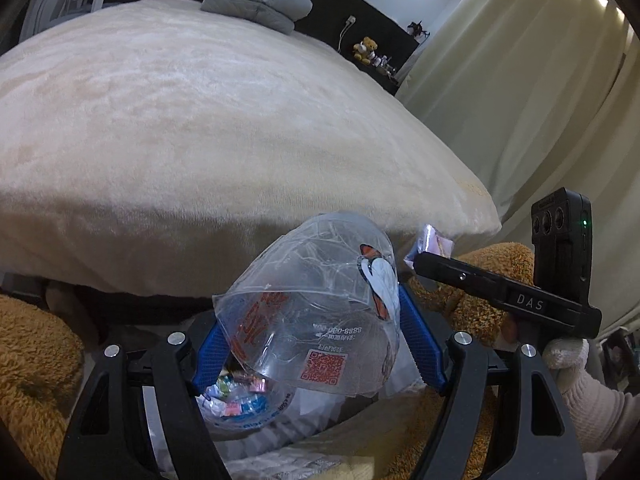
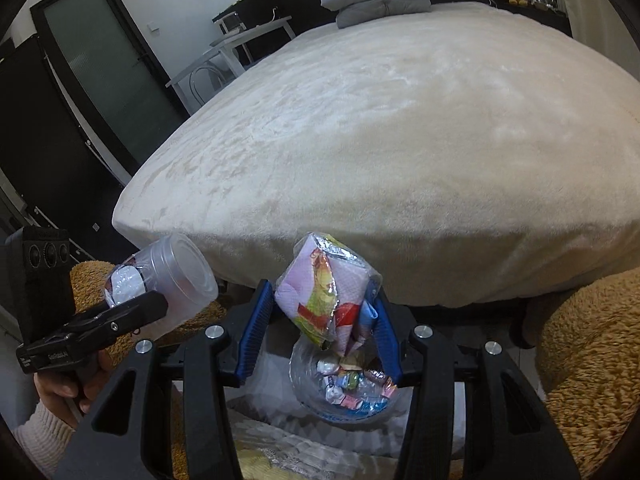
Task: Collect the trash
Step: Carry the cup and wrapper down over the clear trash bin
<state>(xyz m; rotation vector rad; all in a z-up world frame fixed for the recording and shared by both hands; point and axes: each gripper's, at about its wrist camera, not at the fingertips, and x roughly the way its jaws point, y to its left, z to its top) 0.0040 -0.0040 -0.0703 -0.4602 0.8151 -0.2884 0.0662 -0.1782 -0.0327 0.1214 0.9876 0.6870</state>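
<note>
My left gripper [image 1: 308,320] is shut on a crushed clear plastic cup [image 1: 316,304] with red print and a QR code, held just off the near edge of the bed; the cup also shows in the right wrist view [image 2: 168,280]. My right gripper [image 2: 320,312] is shut on a crumpled pink and colourful snack wrapper [image 2: 324,284], whose tip shows in the left wrist view [image 1: 430,242]. Below both hangs an open clear bag [image 2: 344,384] holding several small wrappers, also in the left wrist view [image 1: 236,400].
A wide bed [image 1: 200,120] with a cream plush cover fills the view ahead, with grey folded pillows [image 1: 260,0] at its far end. Brown fuzzy plush [image 2: 592,360] flanks both sides. Curtains [image 1: 520,80] hang on the right, a dark door [image 2: 100,68] on the left.
</note>
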